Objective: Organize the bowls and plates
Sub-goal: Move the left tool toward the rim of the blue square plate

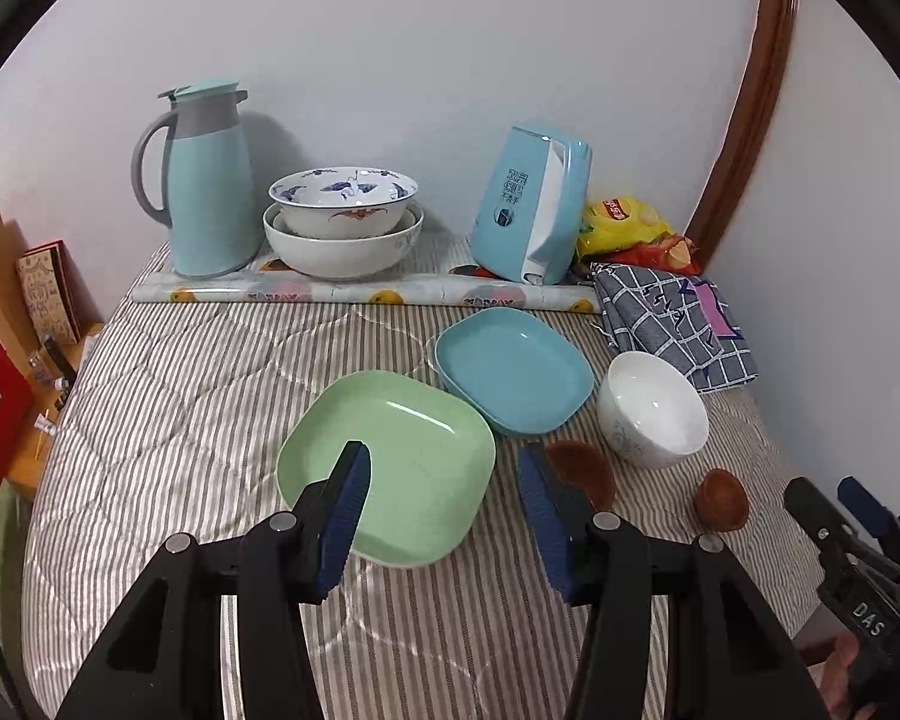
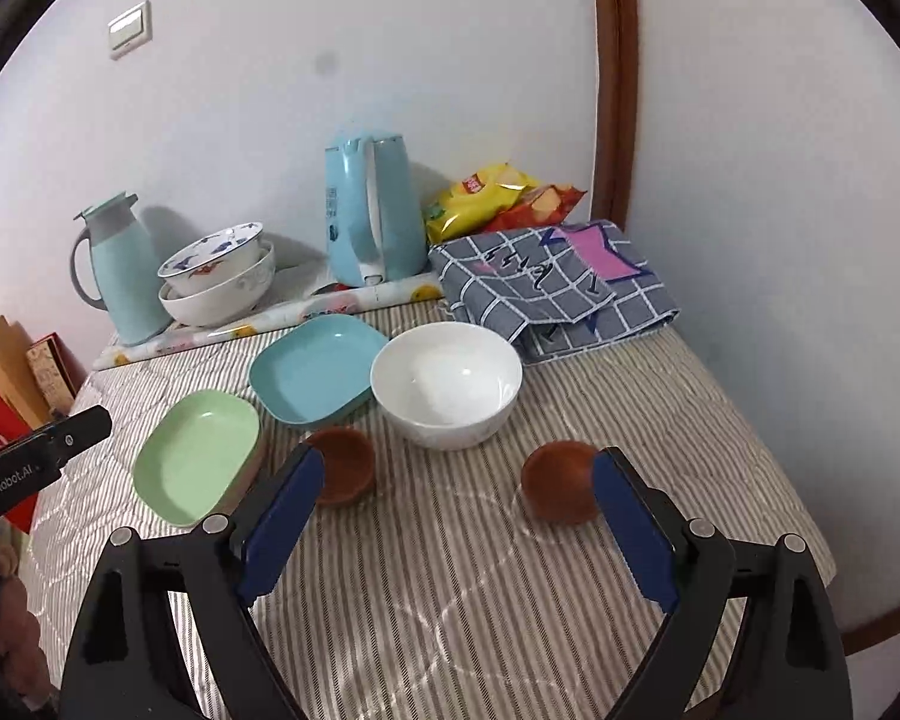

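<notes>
A green plate [image 1: 390,462] [image 2: 198,456] lies on the striped cloth, with a blue plate [image 1: 513,369] [image 2: 315,369] behind it. A white bowl [image 1: 654,408] [image 2: 447,384] stands right of the blue plate. Two small brown bowls sit in front: one upright [image 1: 582,471] [image 2: 345,465], one upside down [image 1: 720,498] [image 2: 561,480]. My left gripper [image 1: 444,474] is open and empty, its left finger over the green plate's near edge. My right gripper [image 2: 456,474] is open and empty between the two brown bowls; it also shows in the left wrist view [image 1: 834,498].
At the back, on a rolled mat [image 1: 366,294], stand a blue jug [image 1: 210,180], two stacked patterned bowls [image 1: 342,222] and a blue kettle [image 1: 528,204]. Snack bags [image 1: 630,228] and a folded checked cloth [image 1: 672,324] lie at the right. Boxes [image 1: 0,360] stand left of the table.
</notes>
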`<action>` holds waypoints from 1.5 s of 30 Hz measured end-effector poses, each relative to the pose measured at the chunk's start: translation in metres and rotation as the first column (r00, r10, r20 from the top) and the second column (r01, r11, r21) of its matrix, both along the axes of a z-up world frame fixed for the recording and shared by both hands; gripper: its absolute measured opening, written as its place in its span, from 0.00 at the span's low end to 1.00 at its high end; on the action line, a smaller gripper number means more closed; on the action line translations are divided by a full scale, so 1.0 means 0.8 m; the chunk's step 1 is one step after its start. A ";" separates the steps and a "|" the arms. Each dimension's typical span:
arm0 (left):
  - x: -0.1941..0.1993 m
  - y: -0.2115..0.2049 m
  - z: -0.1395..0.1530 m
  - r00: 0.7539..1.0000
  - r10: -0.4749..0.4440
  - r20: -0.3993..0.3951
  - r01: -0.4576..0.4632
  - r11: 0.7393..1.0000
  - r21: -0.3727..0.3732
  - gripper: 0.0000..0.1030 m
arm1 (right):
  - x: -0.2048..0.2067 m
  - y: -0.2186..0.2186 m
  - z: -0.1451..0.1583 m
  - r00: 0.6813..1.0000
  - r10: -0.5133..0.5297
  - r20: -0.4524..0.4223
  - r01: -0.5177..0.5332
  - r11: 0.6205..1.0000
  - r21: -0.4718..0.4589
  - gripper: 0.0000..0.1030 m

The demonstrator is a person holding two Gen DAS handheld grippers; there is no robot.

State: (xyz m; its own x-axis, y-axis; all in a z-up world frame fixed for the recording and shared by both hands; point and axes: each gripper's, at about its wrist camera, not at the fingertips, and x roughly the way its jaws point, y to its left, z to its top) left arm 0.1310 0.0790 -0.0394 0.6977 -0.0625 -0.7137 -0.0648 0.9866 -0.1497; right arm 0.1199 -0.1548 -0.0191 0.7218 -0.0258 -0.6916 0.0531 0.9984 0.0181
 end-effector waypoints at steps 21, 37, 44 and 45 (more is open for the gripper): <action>0.082 0.018 -0.005 1.000 0.002 -0.020 -0.002 1.000 0.019 0.48 | 0.104 0.009 0.001 0.999 0.044 -0.030 -0.042 0.998 0.052 0.86; 0.146 0.013 -0.043 0.997 -0.002 -0.083 0.002 1.000 0.000 0.48 | 0.175 0.038 -0.034 0.985 0.148 -0.089 -0.148 0.989 0.004 0.70; 0.167 0.019 -0.062 0.993 0.004 -0.118 -0.003 1.000 0.007 0.48 | 0.216 0.049 -0.066 0.973 0.171 -0.152 -0.169 0.985 0.029 0.59; 0.170 0.020 -0.064 0.992 0.006 -0.122 -0.005 1.000 0.008 0.48 | 0.222 0.052 -0.072 0.971 0.176 -0.160 -0.176 0.984 0.019 0.59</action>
